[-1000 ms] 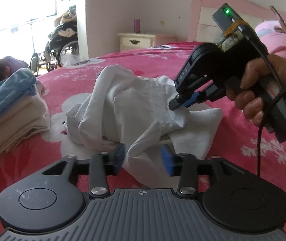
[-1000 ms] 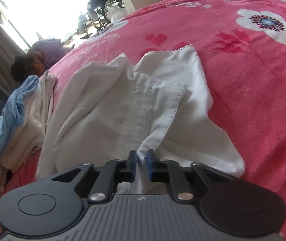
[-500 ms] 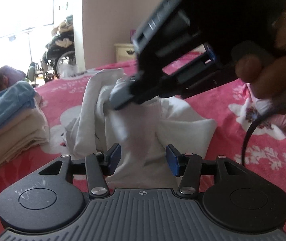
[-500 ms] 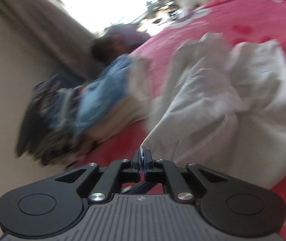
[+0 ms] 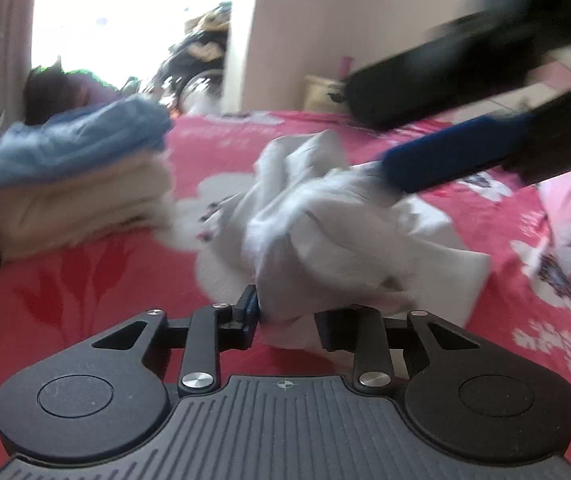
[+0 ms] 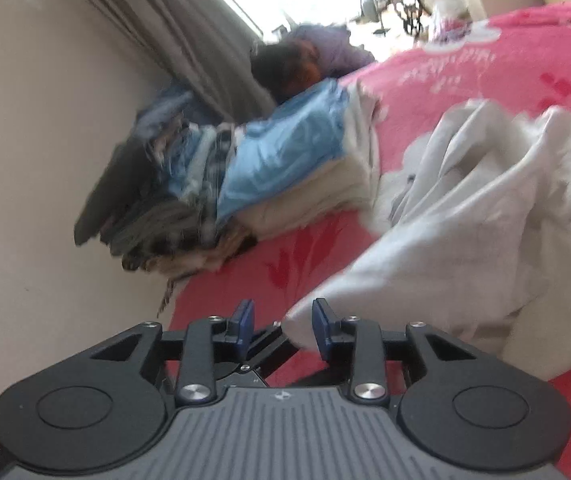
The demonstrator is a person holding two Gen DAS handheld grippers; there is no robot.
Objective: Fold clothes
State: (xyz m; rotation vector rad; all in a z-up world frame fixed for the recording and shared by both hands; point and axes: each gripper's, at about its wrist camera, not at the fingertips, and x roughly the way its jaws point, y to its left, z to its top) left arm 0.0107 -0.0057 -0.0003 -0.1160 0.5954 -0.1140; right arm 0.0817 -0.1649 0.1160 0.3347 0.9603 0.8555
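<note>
Left wrist view: we are bunching the white shirt [image 5: 349,240] on the pink bed [image 5: 85,292] between our left tool [image 5: 285,316] — whether it is clamped, we cannot tell.

Right wrist view: our right tool [image 6: 283,322] is gaping, shirt corner [image 6: 305,320] between its pads — it could slip free.

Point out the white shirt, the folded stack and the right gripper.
white shirt [image 5: 349,236], left wrist view, crumpled middle.
folded stack [image 6: 285,152], right wrist view, blue top layer.
right gripper [image 6: 283,326], right wrist view, between its fingers.
</note>
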